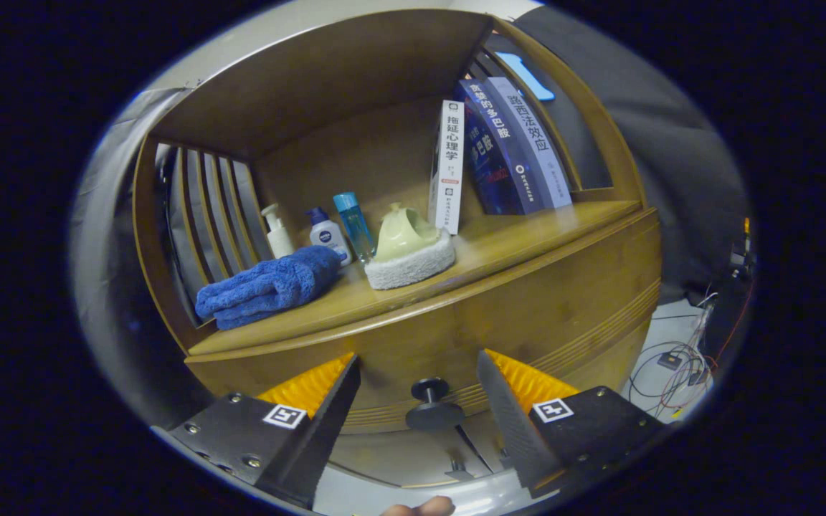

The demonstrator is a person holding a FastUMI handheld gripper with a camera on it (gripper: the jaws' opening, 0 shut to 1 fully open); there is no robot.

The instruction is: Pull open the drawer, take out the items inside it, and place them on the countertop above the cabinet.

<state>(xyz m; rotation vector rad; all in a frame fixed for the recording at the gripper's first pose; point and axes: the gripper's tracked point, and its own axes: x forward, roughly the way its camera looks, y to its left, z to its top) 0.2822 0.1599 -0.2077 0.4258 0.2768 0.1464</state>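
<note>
The tool (419, 373) is wide open and holds nothing. The drawer (528, 315) is a curved brown wood front with grooved lines along its lower edge. Its round dark knob (433, 405) sits between the two fingers, touching neither. Just above the drawer is the table (528, 229), a wood top. On it lie a folded blue towel (269, 285), three small bottles (323, 233), a pale green scrubber (409, 247) and some standing books (499, 147).
</note>
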